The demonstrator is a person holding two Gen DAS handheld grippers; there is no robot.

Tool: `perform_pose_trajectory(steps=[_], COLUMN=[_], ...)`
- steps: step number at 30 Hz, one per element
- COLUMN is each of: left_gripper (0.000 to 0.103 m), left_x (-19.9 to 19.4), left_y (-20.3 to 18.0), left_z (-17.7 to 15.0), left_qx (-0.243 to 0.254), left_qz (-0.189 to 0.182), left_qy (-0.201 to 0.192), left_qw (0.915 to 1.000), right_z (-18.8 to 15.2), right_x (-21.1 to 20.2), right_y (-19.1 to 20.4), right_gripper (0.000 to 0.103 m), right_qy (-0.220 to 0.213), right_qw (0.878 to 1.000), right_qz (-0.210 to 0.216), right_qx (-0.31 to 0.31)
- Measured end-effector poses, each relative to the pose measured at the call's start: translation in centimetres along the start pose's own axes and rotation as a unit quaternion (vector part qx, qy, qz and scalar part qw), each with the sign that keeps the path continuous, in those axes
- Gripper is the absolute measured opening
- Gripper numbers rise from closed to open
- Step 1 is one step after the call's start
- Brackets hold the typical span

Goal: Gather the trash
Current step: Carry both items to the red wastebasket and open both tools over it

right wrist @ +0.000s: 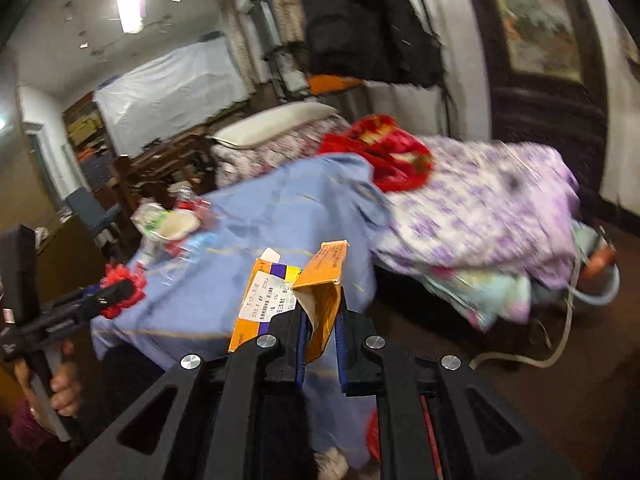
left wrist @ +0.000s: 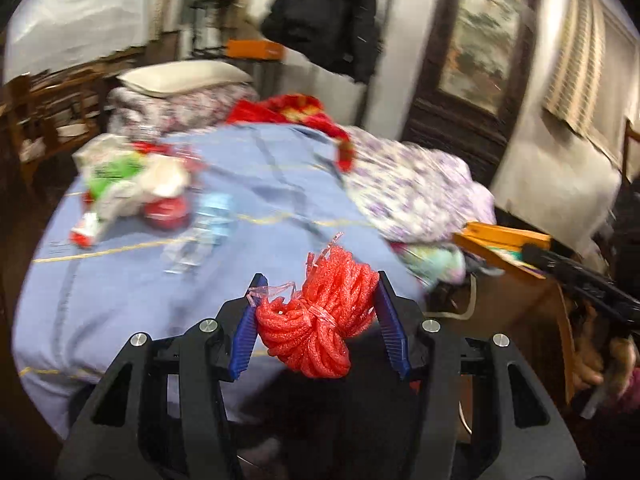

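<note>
Blurred trash pile (left wrist: 132, 184) unreadable; orange carton (right wrist: 320, 300) partly hidden behind right gripper (right wrist: 320, 344).

A bed (left wrist: 168, 292) with a blue sheet (left wrist: 260, 168) carries the things. On its far left lies a pile of trash (left wrist: 132, 184): white and green wrappers and red pieces, all blurred. Just right of the pile lies a clear bottle (left wrist: 200, 232). At the far end lie a pillow (left wrist: 184, 76) on a flowered quilt (left wrist: 168, 108) and a red blanket (left wrist: 296, 108). A purple quilt (left wrist: 416, 188) covers the right side.
</note>
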State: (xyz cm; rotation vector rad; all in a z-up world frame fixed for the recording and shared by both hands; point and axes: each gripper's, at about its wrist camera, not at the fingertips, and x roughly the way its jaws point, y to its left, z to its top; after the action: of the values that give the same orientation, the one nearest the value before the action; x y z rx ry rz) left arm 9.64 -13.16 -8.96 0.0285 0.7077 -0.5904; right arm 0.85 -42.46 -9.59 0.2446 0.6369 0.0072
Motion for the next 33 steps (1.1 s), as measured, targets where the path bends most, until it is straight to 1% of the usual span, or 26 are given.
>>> perform_pose_trajectory(steps=[4,5,7,8,10,11,13,14,15,16,17,19,21,23,25,26,28,32,33], left_gripper=[0.053,0.053,0.053,0.053,0.054,0.054,0.064,0.077,0.084,0.085,0.085,0.089,0.093,0.093,0.093,0.095,0.096,0.096,0.096], left_x=[3.4,4.8,6.5,8.0,9.9,11.3,13.5,14.8,15.7,16.4,17.1,17.5,17.3,16.9,16.5,16.1,15.6,15.4,15.3], left_y=[-4.4,-6.2,-8.3,-10.1,-12.1,-13.4,-15.5,-16.4,-17.0,-17.4,-17.6,-17.3,-16.4,-15.2,-14.1,-13.5,-12.7,-11.8,-11.7], left_z=[-0.4,-0.6,-1.0,-1.2,-1.7,-1.9,-2.5,-2.9,-3.4,-3.7,-4.1,-4.8,-5.2,-5.4,-5.5,-5.5,-5.7,-5.6,-5.6], left_qx=[0.027,0.040,0.059,0.077,0.096,0.109,0.125,0.133,0.139,0.141,0.143,0.143,0.144,0.140,0.123,0.112,0.101,0.074,0.072], left_qz=[-0.041,-0.053,-0.065,-0.073,-0.081,-0.088,-0.101,-0.100,-0.094,-0.087,-0.081,-0.074,-0.047,-0.029,-0.036,-0.036,-0.021,-0.036,-0.039], left_qy=[0.045,0.062,0.079,0.094,0.109,0.122,0.144,0.156,0.163,0.166,0.170,0.177,0.167,0.153,0.149,0.144,0.132,0.126,0.124], left_qw=[0.9978,0.9959,0.9930,0.9899,0.9860,0.9826,0.9765,0.9736,0.9724,0.9721,0.9716,0.9708,0.9742,0.9778,0.9806,0.9826,0.9859,0.9886,0.9889], right_z=[-1.7,-2.1,-2.7,-2.9,-3.5,-3.7,-4.3,-4.6,-4.9,-5.1,-5.3,-5.6,-5.9,-6.3,-6.9,-7.1,-7.6,-8.8,-9.3], right_x=[0.4,0.3,0.1,0.1,-0.2,-0.1,-0.1,0.0,0.0,0.1,0.2,0.3,0.6,1.2,2.1,2.5,3.7,5.6,6.5], right_y=[-4.2,-5.3,-7.2,-8.1,-9.8,-10.3,-11.5,-12.2,-12.8,-13.2,-13.6,-14.2,-14.5,-14.5,-14.2,-14.0,-13.5,-12.6,-12.6], right_gripper=[0.013,0.013,0.013,0.013,0.013,0.013,0.013,0.013,0.013,0.013,0.013,0.013,0.013,0.015,0.015,0.015,0.015,0.015,0.015], right_qy=[0.016,0.018,0.016,0.015,0.011,0.010,0.010,0.012,0.014,0.016,0.018,0.022,0.027,0.035,0.048,0.055,0.072,0.103,0.118], right_qw=[0.999,0.999,0.998,0.997,0.996,0.996,0.994,0.993,0.992,0.992,0.991,0.990,0.990,0.990,0.990,0.990,0.989,0.987,0.986], right_qz=[-0.024,-0.028,-0.033,-0.035,-0.043,-0.046,-0.055,-0.058,-0.060,-0.060,-0.060,-0.062,-0.060,-0.053,-0.050,-0.048,-0.046,-0.049,-0.054], right_qx=[0.027,0.037,0.057,0.063,0.077,0.082,0.092,0.098,0.106,0.112,0.117,0.122,0.124,0.126,0.125,0.123,0.121,0.109,0.107])
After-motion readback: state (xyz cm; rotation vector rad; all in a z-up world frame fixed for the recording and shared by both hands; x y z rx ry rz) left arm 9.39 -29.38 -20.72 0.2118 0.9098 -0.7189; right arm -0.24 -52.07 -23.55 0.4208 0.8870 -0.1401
